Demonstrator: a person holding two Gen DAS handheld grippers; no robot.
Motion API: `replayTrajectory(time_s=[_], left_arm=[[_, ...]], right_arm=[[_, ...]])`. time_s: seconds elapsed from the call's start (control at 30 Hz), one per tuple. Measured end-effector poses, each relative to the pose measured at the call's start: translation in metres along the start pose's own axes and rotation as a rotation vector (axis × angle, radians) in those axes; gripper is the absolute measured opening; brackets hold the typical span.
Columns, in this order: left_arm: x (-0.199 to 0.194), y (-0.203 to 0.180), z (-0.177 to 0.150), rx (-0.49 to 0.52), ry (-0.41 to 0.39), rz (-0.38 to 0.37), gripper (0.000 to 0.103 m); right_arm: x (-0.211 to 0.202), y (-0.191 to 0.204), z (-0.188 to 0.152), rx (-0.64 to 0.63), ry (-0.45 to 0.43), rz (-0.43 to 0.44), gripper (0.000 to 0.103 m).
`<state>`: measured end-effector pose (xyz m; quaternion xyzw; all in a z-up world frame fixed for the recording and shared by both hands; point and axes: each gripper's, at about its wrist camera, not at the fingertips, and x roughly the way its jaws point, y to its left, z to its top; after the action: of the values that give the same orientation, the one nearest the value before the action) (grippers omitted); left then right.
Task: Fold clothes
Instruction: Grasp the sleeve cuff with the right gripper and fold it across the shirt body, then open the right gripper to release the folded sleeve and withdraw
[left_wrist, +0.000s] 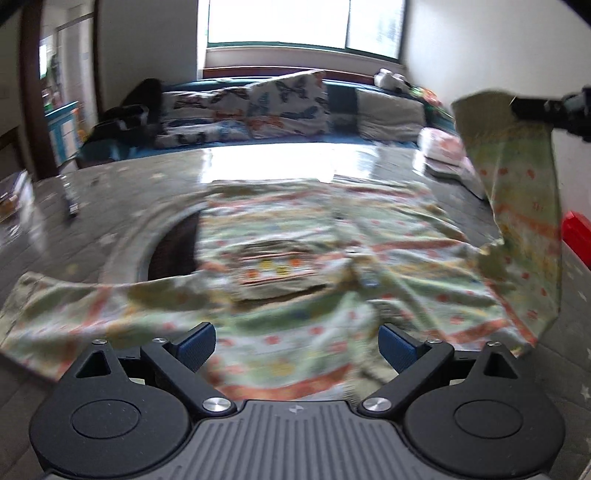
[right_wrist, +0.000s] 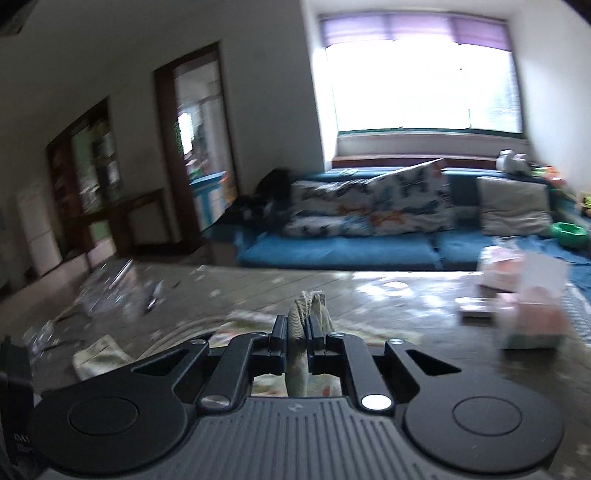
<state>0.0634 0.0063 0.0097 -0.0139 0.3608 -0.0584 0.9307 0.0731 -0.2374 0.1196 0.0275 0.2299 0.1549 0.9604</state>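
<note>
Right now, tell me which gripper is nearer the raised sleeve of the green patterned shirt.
Right. The right gripper is clamped on the raised sleeve; the left gripper hovers open over the shirt's body, apart from it.

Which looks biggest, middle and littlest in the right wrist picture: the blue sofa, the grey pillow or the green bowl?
1. Long blue sofa
2. Square grey pillow
3. Small round green bowl

All three sit far back together, so nearness hardly changes the order.

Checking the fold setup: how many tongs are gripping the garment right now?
1. The right tongs are shut on the raised sleeve of the patterned shirt; the left tongs stand open above the shirt, holding nothing.
</note>
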Motion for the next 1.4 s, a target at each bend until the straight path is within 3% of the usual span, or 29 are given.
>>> replayTrajectory(time_s=[0.33, 0.5, 0.7, 1.17, 1.4], left_arm=[[-0.014, 0.049, -0.013, -0.113, -0.003, 0.077, 0.097], [-0.013, 0.053, -0.012, -0.121, 0.000, 0.089, 0.097], [-0.013, 0.046, -0.002, -0.108, -0.017, 0.082, 0.097], [0.010, -0.008, 0.008, -0.012, 0.016, 0.003, 0.097], [0.021, -0.020, 0.015, 0.017, 0.024, 0.002, 0.097]], right_arm=[[0.064, 0.074, -0.039, -0.110, 0.172, 0.136, 0.010], [0.071, 0.085, -0.054, -0.128, 0.222, 0.195, 0.022], [0.055, 0.060, -0.051, -0.134, 0.216, 0.165, 0.035], [0.036, -0.020, -0.115, -0.076, 0.388, 0.014, 0.037], [0.034, -0.026, -0.099, -0.072, 0.325, 0.012, 0.042]])
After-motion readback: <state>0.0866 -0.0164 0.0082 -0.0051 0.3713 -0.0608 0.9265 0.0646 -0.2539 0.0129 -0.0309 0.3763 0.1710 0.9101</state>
